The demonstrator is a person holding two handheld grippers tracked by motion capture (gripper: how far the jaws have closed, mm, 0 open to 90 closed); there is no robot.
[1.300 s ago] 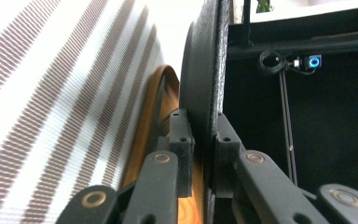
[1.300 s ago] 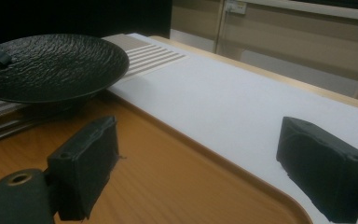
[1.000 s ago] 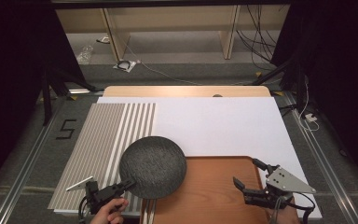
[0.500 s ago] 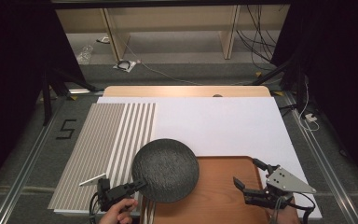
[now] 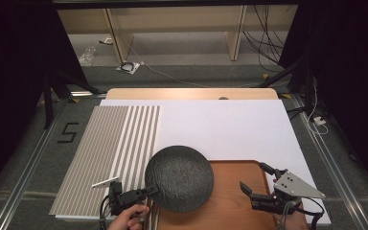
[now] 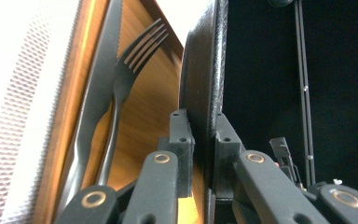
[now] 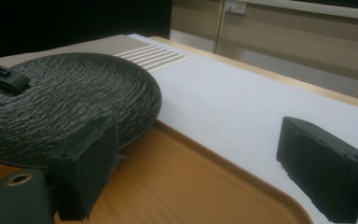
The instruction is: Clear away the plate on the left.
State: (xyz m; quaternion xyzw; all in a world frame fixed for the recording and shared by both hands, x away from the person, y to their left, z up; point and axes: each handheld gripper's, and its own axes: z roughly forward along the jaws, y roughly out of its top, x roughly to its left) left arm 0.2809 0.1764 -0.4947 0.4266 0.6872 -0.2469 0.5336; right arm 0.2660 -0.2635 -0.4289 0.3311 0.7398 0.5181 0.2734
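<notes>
Left claw is clamping the plate by its rim and carrying it over the tray, plate overhanging the tray's left and far edges. Right claw is hanging open over the tray, holding nothing. Fork and knife are lying on the tray. Left to do: probably set the plate down and let go.

High view: surface evenly and brightly lit from above, surroundings falling to near black, image soft and low in detail. Left gripper view: white mat blown out by glare, near claw parts blurred. Right gripper view: foreground pads out of focus, dark plate fairly sharp.
</notes>
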